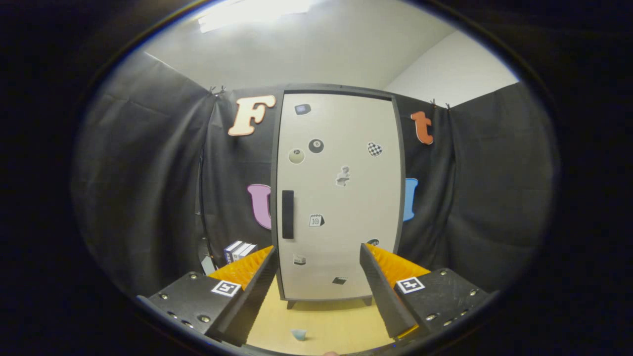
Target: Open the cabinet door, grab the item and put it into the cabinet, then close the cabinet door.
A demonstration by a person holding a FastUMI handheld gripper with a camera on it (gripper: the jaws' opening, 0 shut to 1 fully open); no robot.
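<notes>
Cabinet door (341, 198): shut flush in its dark frame, facing the gripper straight on, beyond the fingertips; a flat, pale, matt panel, tall and rectangular, dotted with small stickers; nothing of the inside shows, so the opening step looks not yet begun.

Handle (288, 214): a dark vertical bar near the door's left edge at mid height; its place suggests the hinges sit on the right side, so a pull here would swing the door outward to the right; that is a judgement, no hinge is seen.

Cabinet (338, 89): a dark carcass on short feet, standing on the table against the booth's cloth wall.

Item (298, 334): a small pale blue thing lying on the table between the fingers, close in and nearer the left one, well short of the cabinet; too small to tell its shape or material; likely what goes inside later.

Gripper (320, 252): jaws spread wide, holding nothing; ridged inner faces turned toward each other; the tips frame the door's lower part, apart from it.

Table (346, 321): smooth light wood-toned top.

Boxes (239, 250): a few upright cartons left of the cabinet, just beyond the left finger; part hidden.

Cloth wall (148, 173): dark, creased fabric hung around the booth.
</notes>
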